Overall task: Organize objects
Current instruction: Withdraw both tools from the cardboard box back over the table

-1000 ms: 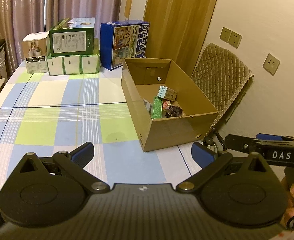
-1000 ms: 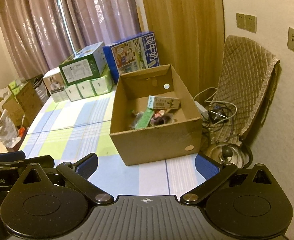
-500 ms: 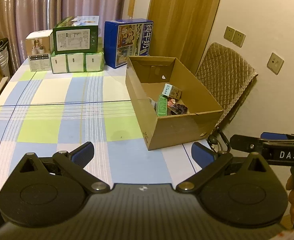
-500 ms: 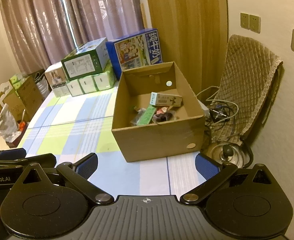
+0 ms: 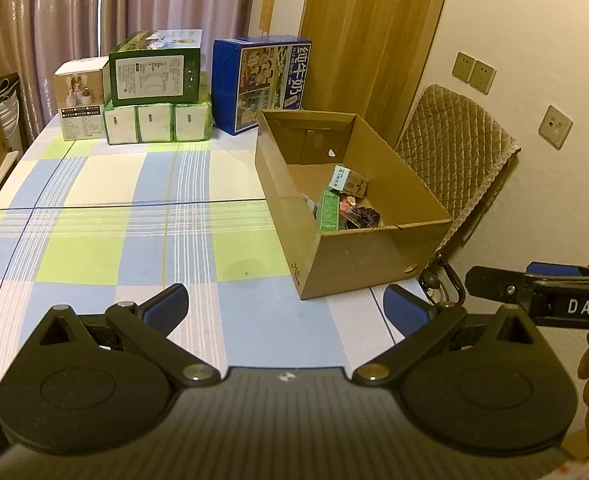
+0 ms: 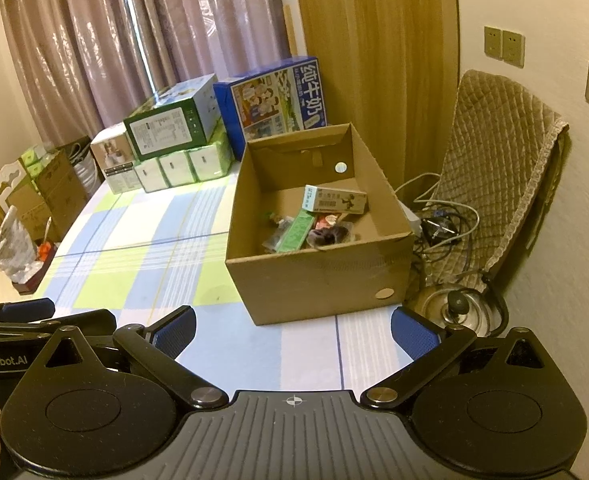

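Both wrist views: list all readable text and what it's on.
"DAS": right claw body, seen from the left wrist.
"GenRobot.AI", first letter cut off: left claw body, seen from the right wrist.
"纯牛奶": blue carton.
Green box label, small box in the cardboard box: print too small to read.

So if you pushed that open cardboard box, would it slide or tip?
The cardboard box would probably slide: it sits low and wide on the smooth checked tablecloth. It likely feels light, holding only a few small packets. Its thin walls may flex.
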Motion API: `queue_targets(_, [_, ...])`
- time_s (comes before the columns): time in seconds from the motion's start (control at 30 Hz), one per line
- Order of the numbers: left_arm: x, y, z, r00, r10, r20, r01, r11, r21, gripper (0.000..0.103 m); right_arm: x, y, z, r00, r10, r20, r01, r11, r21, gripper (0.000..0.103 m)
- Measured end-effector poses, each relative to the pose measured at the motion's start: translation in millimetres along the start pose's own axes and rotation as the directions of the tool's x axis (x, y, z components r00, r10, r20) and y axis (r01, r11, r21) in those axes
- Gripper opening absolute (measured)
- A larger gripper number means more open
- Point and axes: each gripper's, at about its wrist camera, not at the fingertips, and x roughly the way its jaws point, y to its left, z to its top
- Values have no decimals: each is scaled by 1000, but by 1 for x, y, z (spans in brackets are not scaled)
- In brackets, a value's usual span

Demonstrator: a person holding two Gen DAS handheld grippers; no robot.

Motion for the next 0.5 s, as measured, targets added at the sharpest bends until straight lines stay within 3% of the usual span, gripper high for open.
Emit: queue_targets(0.5, [2,0,0,1000,0,1,0,1000,3,102,2,1,0,1000,0,-4,0,1000,-4,101])
